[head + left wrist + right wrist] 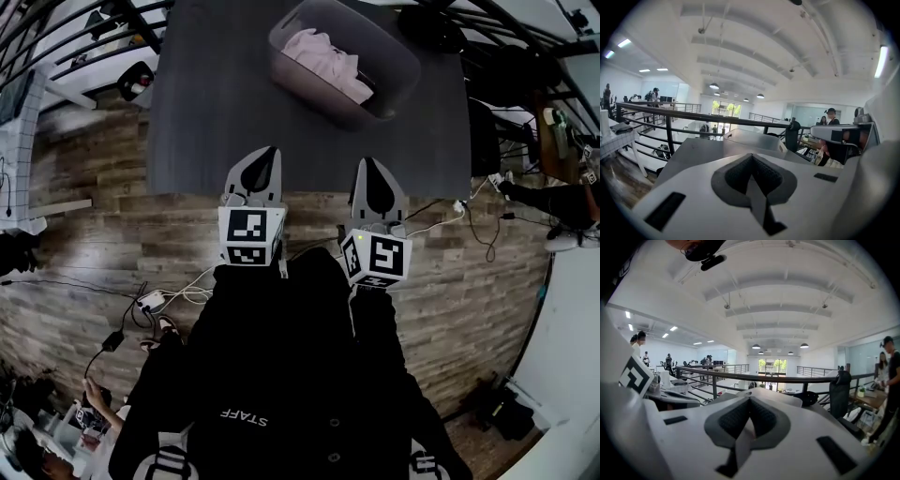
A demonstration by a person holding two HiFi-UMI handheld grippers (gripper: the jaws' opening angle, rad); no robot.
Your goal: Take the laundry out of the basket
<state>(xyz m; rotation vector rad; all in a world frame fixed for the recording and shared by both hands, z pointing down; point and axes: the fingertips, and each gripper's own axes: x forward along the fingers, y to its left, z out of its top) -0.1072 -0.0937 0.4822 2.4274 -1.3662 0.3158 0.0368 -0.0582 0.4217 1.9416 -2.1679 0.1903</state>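
A grey plastic basket (405, 56) stands on the far right part of a dark grey table (211, 94), with pale pink and white laundry (328, 58) bunched inside. Both grippers hover side by side over the table's near edge, well short of the basket. My left gripper (267, 152) is shut with nothing between its jaws, and so is my right gripper (367, 163). In the left gripper view the left gripper (751, 157) points toward the basket (754, 140). In the right gripper view the right gripper (750, 400) has its pads together, and the basket (780, 397) shows just beyond.
A black metal railing (84, 47) runs behind the table. Cables and a power strip (150, 300) lie on the wood floor (84, 253). A black office chair (839, 390) stands to the right. Several people stand at desks in the background.
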